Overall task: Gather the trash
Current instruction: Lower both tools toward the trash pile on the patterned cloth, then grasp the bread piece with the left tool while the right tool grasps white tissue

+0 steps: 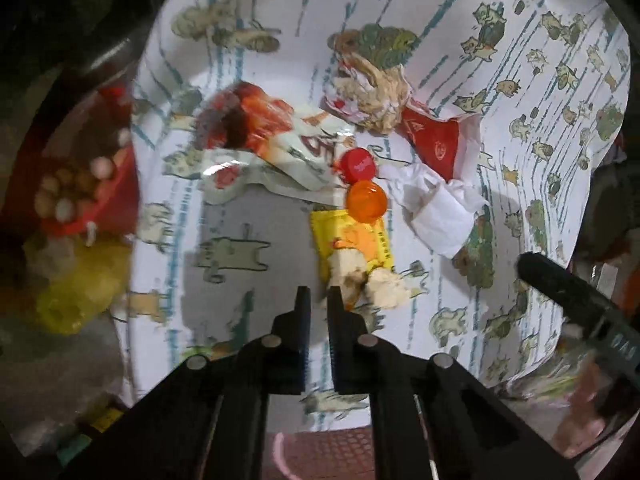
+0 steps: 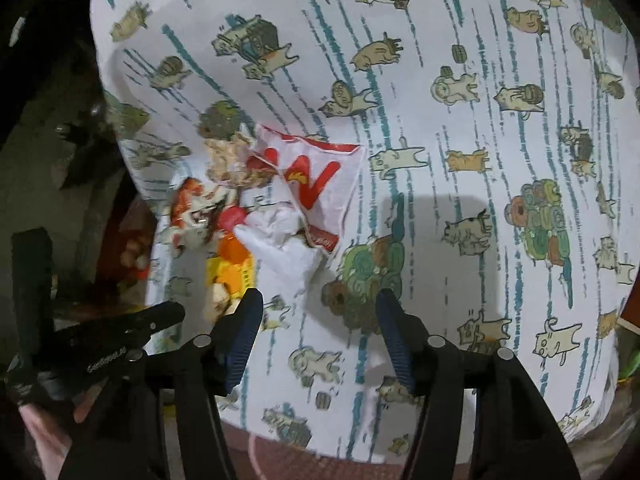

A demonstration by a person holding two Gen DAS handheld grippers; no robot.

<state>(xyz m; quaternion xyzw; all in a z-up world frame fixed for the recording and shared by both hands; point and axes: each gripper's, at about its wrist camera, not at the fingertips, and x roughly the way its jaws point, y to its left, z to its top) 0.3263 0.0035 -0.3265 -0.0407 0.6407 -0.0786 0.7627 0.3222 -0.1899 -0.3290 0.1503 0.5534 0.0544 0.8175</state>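
The left tool (image 1: 319,300), its fingers nearly together on nothing, is hanging just short of the yellow wrapper (image 1: 352,246) and trash pile on the table (image 1: 520,80); the right tool (image 2: 320,316) is gaping wide beside the crumpled tissue (image 2: 286,246). Grabbing into such overlap is risking a thin pinch, and the orange cap (image 1: 366,203) could be knocked rolling off.

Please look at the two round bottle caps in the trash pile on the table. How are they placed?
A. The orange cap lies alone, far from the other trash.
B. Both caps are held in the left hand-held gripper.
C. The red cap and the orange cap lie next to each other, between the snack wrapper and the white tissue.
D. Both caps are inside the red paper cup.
C: in the left wrist view the red cap sits directly beside the orange cap, with the snack wrapper on one side and the white tissue on the other.
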